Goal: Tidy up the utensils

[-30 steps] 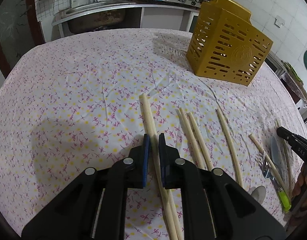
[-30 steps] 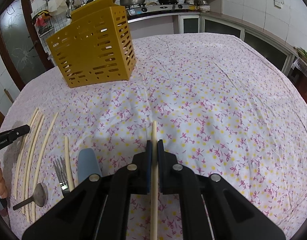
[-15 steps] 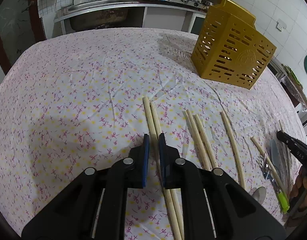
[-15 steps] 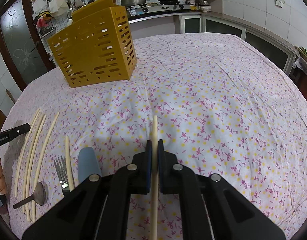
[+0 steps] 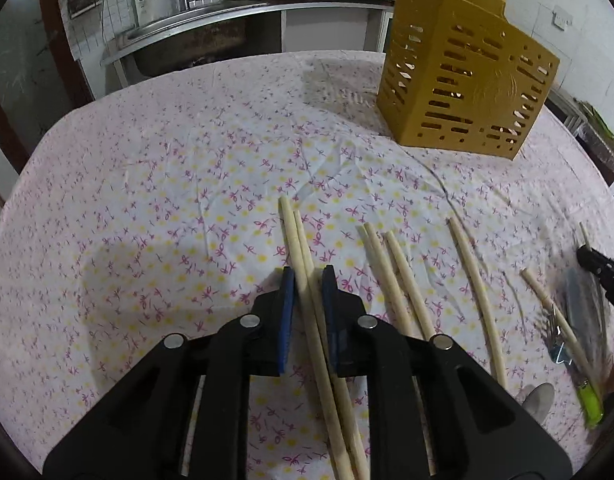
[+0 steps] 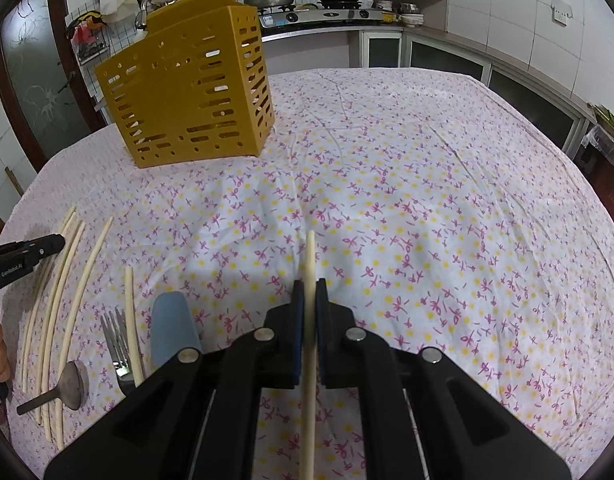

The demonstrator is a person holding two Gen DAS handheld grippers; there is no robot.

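Observation:
My left gripper (image 5: 308, 286) hovers low over a pair of pale wooden chopsticks (image 5: 295, 240) lying side by side on the flowered tablecloth. Its jaws are opening, and the pair runs between the blue pads with a thin gap on each side. My right gripper (image 6: 310, 292) is shut on a single chopstick (image 6: 310, 252), which sticks out ahead of the pads above the cloth. A yellow slotted utensil caddy (image 5: 463, 76) (image 6: 187, 92) stands upright at the far side of the table.
Three more chopsticks (image 5: 391, 276) lie to the right of the pair. Beyond them are a short chopstick (image 6: 131, 320), a fork (image 6: 115, 336), a spoon (image 6: 71, 380) and a blue-handled utensil (image 6: 171, 328). A sink and stove counter lie behind the table.
The left gripper has shifted so the chopstick pair now runs between its pads, and its jaws have parted slightly. The right gripper keeps its chopstick in place.

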